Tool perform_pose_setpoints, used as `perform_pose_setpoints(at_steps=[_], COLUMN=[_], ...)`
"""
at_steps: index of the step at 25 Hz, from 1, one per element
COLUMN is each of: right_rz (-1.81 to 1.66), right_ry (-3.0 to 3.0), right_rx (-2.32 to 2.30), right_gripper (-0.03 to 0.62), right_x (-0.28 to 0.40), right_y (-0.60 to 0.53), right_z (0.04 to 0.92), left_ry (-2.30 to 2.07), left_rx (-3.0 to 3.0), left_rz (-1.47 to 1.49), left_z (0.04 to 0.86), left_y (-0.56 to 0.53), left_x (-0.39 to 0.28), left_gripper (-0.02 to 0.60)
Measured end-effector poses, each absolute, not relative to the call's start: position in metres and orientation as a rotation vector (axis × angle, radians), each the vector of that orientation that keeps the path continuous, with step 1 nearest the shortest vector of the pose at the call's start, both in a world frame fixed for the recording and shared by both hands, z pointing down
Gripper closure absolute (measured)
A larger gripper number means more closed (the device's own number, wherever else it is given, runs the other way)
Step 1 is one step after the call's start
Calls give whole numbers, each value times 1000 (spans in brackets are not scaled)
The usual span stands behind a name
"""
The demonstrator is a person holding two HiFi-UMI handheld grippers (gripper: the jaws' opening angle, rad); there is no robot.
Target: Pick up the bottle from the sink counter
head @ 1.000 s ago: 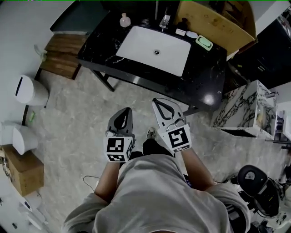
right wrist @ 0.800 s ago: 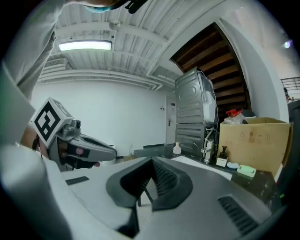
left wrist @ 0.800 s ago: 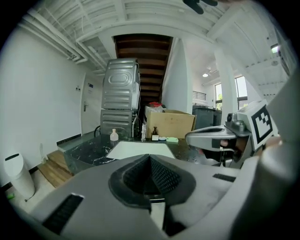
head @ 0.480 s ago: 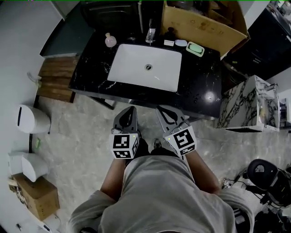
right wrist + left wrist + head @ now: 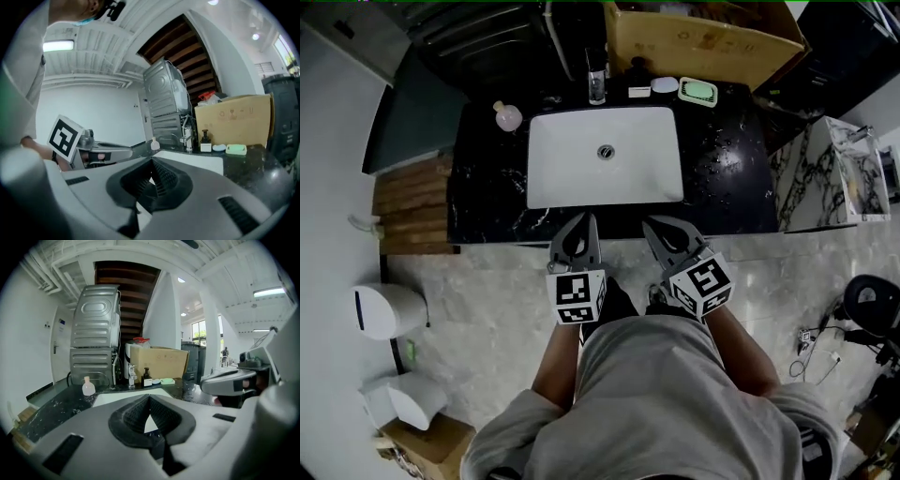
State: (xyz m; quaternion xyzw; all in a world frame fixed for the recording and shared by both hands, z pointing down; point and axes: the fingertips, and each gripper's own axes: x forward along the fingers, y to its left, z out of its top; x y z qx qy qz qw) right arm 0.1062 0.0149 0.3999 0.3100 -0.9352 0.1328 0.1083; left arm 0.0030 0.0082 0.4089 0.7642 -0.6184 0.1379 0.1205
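The black table (image 5: 727, 178) has come closer than a moment ago and now lies square ahead, with the white sink (image 5: 605, 178) set in its middle and a cardboard box (image 5: 703, 37) behind it. A second back, both grippers hung over the floor, well short of the table. Now their tips reach its front edge, though from above I can't tell whether they touch it. The forearms are held close to the body, side by side. The left gripper (image 5: 587, 217) points straight ahead and the right gripper (image 5: 651, 224) angles slightly inward. Both sets of jaws are closed together with nothing between them. The small pink bottle (image 5: 507, 116) stands upright at the table's back left, just beside the sink's corner and well apart from both grippers.
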Motion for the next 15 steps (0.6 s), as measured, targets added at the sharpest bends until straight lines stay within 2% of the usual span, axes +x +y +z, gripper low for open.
perform_pose_setpoints(at_steps=[4, 15], right_rz=[516, 468], right_ry=[-2703, -2576], right_rx=[978, 1066], right_gripper=[585, 585], right_x=[74, 24], right_y=[-9, -49], right_z=[416, 427], left_ry=[-1693, -1503], left_rx=[2305, 2382], left_rz=[372, 421], left_z=[411, 430], left_y=[-22, -77], left_x=[-11, -64], left_gripper=[568, 568])
